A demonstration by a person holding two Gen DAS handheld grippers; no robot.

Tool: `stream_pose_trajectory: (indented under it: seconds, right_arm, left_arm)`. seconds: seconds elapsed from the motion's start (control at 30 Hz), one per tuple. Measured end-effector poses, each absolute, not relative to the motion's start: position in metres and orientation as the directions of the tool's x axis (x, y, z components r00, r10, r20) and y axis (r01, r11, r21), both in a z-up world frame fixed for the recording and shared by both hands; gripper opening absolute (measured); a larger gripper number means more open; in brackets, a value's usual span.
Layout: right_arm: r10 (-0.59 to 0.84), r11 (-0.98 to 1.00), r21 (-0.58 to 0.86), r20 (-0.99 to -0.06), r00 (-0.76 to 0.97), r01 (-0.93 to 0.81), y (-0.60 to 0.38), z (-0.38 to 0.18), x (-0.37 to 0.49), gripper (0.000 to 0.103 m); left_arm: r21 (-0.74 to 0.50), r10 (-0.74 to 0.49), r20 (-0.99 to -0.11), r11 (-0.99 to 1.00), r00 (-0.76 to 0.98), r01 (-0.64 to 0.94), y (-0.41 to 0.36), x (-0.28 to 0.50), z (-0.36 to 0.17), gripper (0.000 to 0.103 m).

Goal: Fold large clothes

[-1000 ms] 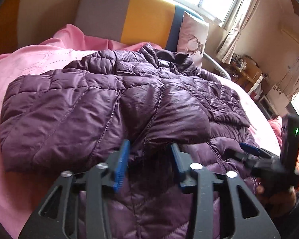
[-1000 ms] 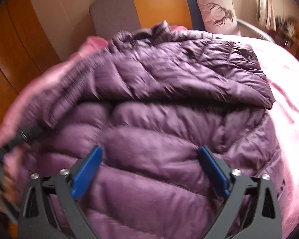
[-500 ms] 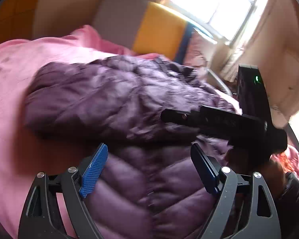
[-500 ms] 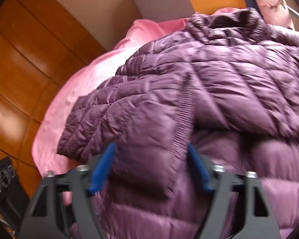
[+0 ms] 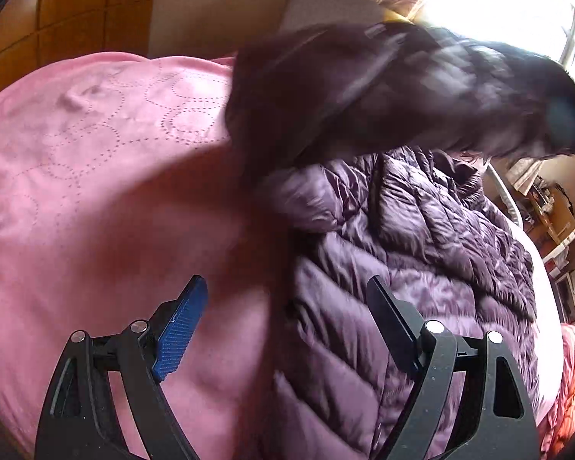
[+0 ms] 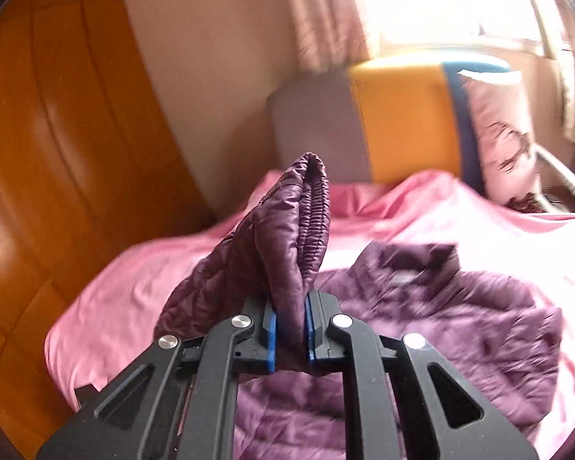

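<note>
A big purple puffy jacket (image 5: 421,268) lies on a bed with a pink blanket (image 5: 96,191). One sleeve (image 6: 287,237) of the jacket is up in the air, with its crinkly cuff at the top. The right gripper (image 6: 290,335) has just squeezed its jaws together on this sleeve, and the blue pads (image 6: 270,339) press on the cloth from both sides. The rest of the jacket lies flat on the blanket below it. In the left wrist view the lifted sleeve is a dark blur high up, and it hides part of the bed's headboard (image 6: 395,122) and the bright window (image 5: 517,0). The left gripper (image 5: 287,329) has its jaws wide apart and holds nothing. It hangs over the near edge of the jacket, one finger above the pink blanket and one above the purple cloth. Behind the bed are a gray, yellow and blue headboard, a pillow (image 6: 498,134) with a dark picture on it, and pink curtains (image 6: 326,11). An orange wooden wall (image 6: 57,153) stands on the left.
</note>
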State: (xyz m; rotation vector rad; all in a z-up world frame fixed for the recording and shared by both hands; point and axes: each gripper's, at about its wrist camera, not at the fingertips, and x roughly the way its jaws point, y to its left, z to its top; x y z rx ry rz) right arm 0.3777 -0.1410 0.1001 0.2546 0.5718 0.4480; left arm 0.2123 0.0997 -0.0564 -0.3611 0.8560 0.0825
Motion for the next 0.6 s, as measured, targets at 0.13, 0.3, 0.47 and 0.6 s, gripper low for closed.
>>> stream_pose_trajectory:
  seconds: [0.13, 0.3, 0.47, 0.6]
  right_arm:
    - [0.427, 0.886, 0.379, -0.45, 0.784, -0.265, -0.184, 0.097, 0.383, 0.01]
    - [0.371, 0.89, 0.425, -0.473, 0.799, -0.162, -0.242, 0.075, 0.383, 0.01]
    - [0.312, 0.899, 0.436, -0.562, 0.766, -0.046, -0.286, 0.027, 0.38, 0.01]
    - [0.282, 0.894, 0.446, -0.63, 0.723, 0.039, -0.313, -0.016, 0.376, 0.01]
  left_arm:
    - [-0.241, -0.05, -0.761, 0.948, 0.646, -0.21, 0.09, 0.235, -0.054, 0.084]
    - [-0.163, 0.007, -0.784, 0.962, 0.621, -0.217, 0.08, 0.268, -0.06, 0.084]
    - [-0.106, 0.044, -0.814, 0.969, 0.579, -0.223, 0.076, 0.293, -0.073, 0.06]
    - [-0.095, 0.032, -0.832, 0.975, 0.554, -0.199, 0.073, 0.3, -0.085, 0.039]
